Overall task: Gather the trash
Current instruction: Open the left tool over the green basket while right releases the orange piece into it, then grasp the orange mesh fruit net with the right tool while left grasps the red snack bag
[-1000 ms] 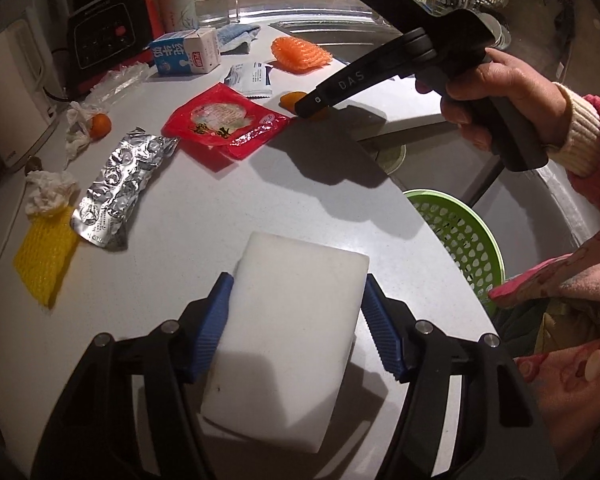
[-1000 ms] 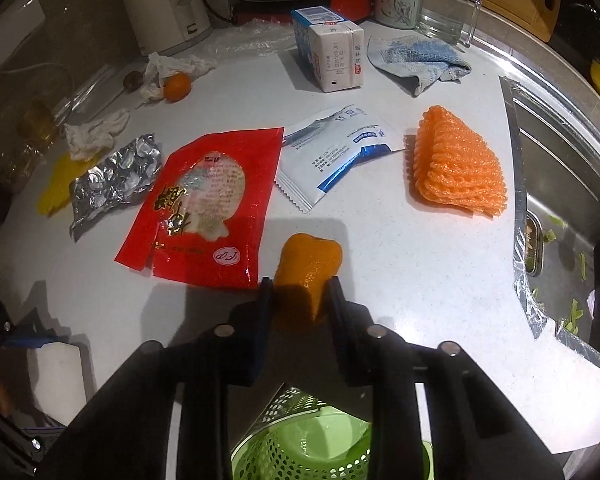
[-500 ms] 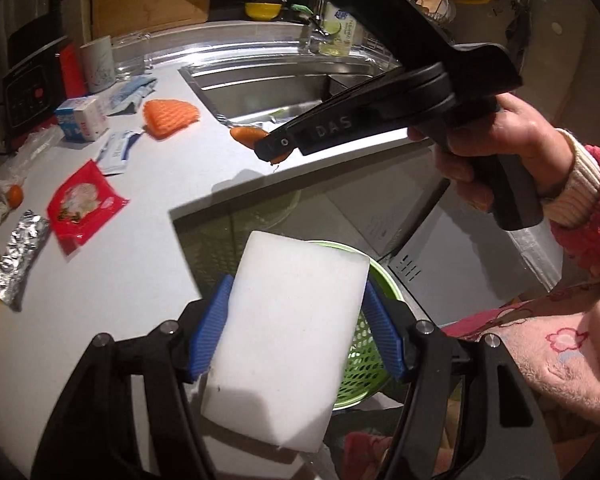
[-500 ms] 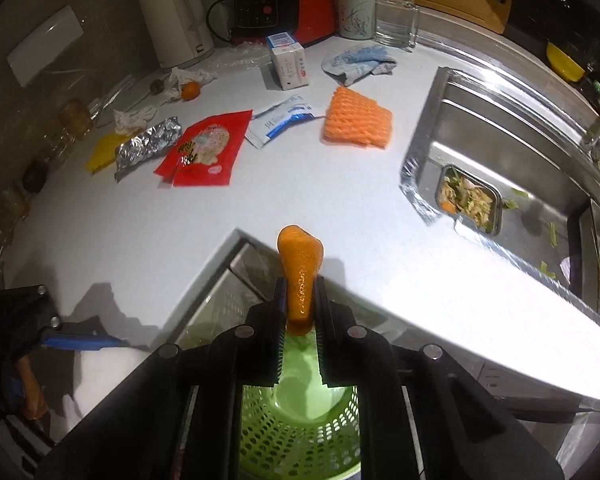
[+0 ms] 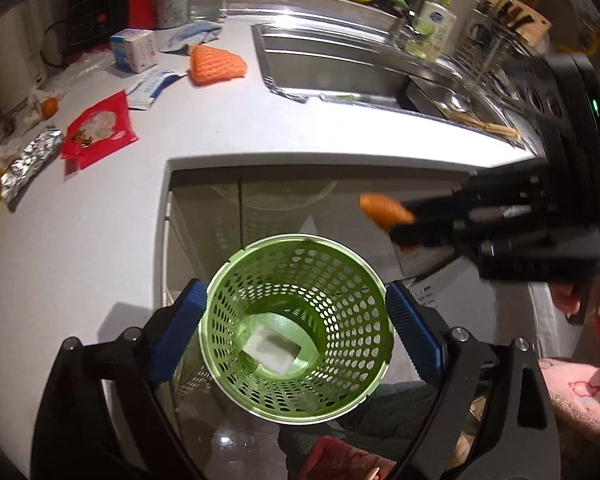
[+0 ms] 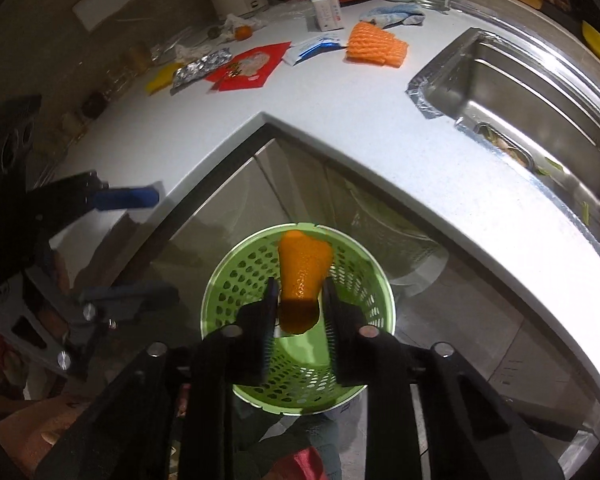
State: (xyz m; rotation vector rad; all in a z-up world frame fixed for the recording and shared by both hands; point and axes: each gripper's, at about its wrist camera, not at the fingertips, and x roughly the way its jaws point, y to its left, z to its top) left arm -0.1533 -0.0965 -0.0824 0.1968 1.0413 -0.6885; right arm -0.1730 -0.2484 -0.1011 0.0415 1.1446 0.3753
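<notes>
A green perforated bin (image 5: 296,320) stands on the floor below the counter corner; it also shows in the right wrist view (image 6: 300,320). The white foam block (image 5: 272,346) lies at its bottom. My left gripper (image 5: 296,316) is open and empty above the bin. My right gripper (image 6: 299,304) hangs over the bin with an orange peel (image 6: 302,280) between its slightly parted jaws; the peel also shows in the left wrist view (image 5: 384,208).
On the white counter (image 5: 100,220) lie a red packet (image 5: 98,128), a foil blister pack (image 5: 30,160), a white-blue sachet (image 5: 150,88), orange foam net (image 5: 216,64), a milk carton (image 5: 134,48) and tissues. A steel sink (image 5: 340,68) is at right.
My left gripper swung over the bin and opened; the white block dropped into the bin. My right gripper carried the orange peel from the counter to above the bin and its jaws have parted slightly.
</notes>
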